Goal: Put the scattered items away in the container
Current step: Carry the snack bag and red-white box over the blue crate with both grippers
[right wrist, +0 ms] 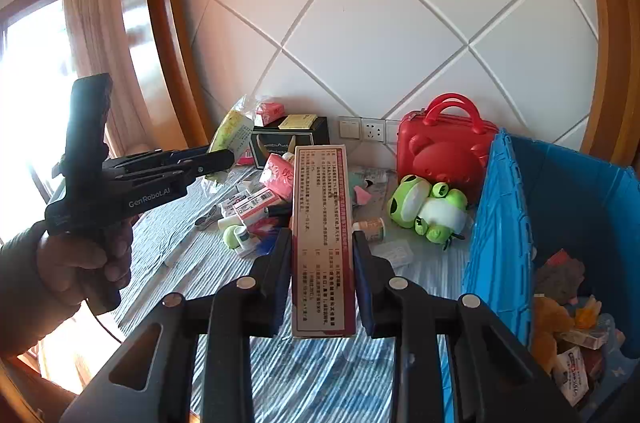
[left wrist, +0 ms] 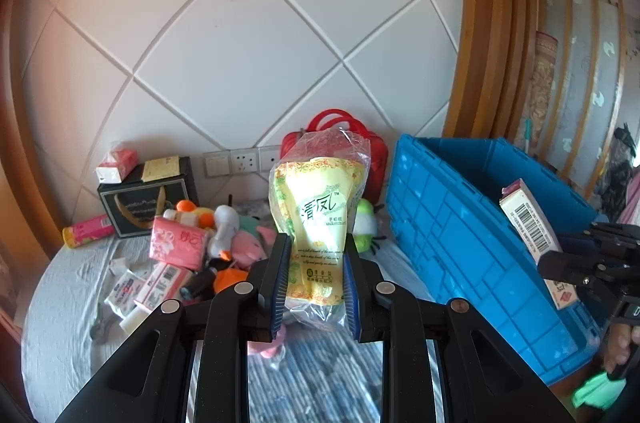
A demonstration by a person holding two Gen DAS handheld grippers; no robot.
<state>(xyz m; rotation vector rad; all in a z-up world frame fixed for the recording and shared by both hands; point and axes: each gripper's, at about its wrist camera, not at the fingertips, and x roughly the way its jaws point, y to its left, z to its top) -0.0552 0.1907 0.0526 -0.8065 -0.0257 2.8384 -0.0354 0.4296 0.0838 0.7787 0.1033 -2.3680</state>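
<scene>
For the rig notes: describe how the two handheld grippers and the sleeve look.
Both grippers, left gripper and right gripper, are black linkage frames with silver pivot pins and blue ribbed pads. The left one's side reads GenRobot.AI. A grey-brown sleeve covers the left wrist.

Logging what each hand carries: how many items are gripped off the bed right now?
2. A yellow tissue pack sits between the left gripper fingers; a long printed carton is clamped in the right gripper, beside the blue crate.
</scene>
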